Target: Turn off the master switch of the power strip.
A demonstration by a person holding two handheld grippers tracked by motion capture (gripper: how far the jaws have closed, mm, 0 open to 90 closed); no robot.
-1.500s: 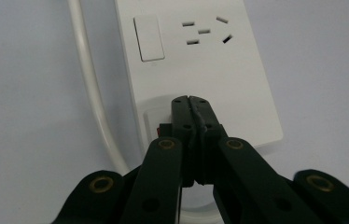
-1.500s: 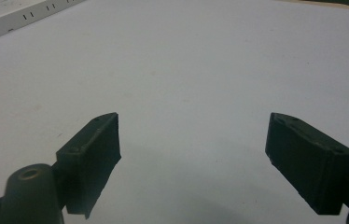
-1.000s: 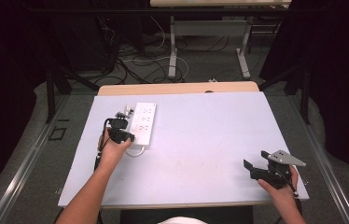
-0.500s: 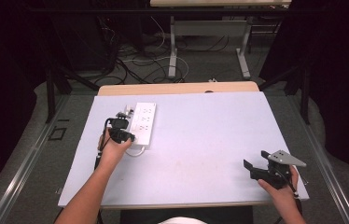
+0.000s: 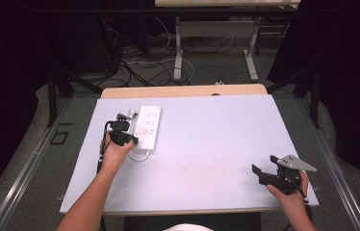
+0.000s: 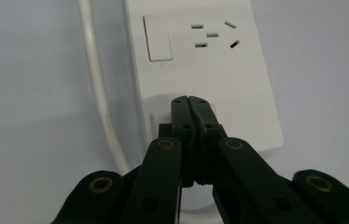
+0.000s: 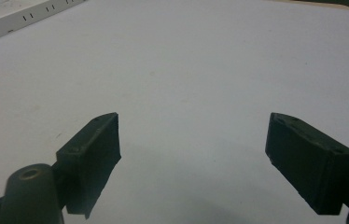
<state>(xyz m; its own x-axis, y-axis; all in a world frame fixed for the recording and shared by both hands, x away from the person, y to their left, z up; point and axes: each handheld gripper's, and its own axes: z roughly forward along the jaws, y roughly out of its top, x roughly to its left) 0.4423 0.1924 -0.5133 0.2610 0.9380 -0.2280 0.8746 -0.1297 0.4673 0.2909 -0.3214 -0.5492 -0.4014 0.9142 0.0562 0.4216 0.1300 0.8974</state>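
Left gripper [image 6: 192,103] clenched over power strip [image 5: 147,126], upper left of the white table [image 5: 207,144].

I judge the strip rigid, light, smooth plastic, likely to slide; hold by its long edges. Its white cord [image 6: 99,93] is stiff-looking. Anything pinched is possibly hidden. My right gripper [image 7: 193,158] is released, lower right.

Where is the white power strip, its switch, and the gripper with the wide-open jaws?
power strip [image 5: 148,126], high view, middle of its top face.
switch [image 6: 157,38], left gripper view, centre of the rocker.
right gripper [image 7: 193,149], right gripper view, midway between its open jaws.
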